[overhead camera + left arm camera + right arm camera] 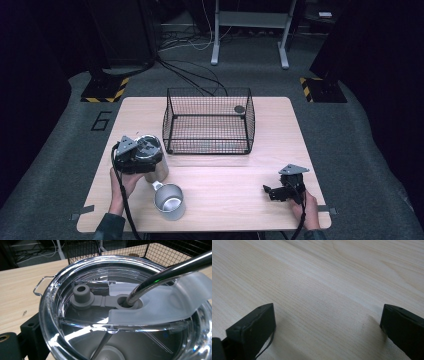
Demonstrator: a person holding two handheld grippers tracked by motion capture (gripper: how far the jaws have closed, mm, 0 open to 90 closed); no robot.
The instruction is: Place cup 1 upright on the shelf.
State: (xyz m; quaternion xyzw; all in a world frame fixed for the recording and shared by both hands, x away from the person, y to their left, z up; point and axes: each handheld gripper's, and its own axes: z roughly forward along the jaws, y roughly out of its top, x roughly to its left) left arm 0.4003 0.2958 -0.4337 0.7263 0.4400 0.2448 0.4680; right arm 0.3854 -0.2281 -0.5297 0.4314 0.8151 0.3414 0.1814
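- Clear plastic lid (120, 315): round, glossy, with a small loop tab at its rim, a grey rubber stopper and a frosted sliding flap; it fills my left tool's view at very close range.
- Metal straw (170, 272): polished, bent, passing down through the lid's grey hole into the vessel.
- Steel tumbler (156, 162): tall, brushed metal, standing upright on the surface at the near left, carrying the lid and straw.
- Left tool (134, 156): black, grey three-cornered plate on top, held against the top of the tumbler; one black jaw shows beside the rim, and I cannot tell whether the jaws grip it or stand apart.
- Steel mug (170, 201): short, shiny, with a side handle, upright, just in front of the tumbler.
- Right tool (272, 191): black, low over the near right of the surface, jaws spread wide with bare wood between them, holding nothing.
- Wire basket (209, 122): black mesh, box-shaped, at the far middle, well apart from both tools.
- Surface (240, 170): pale wood, fine straight grain, rounded corners.
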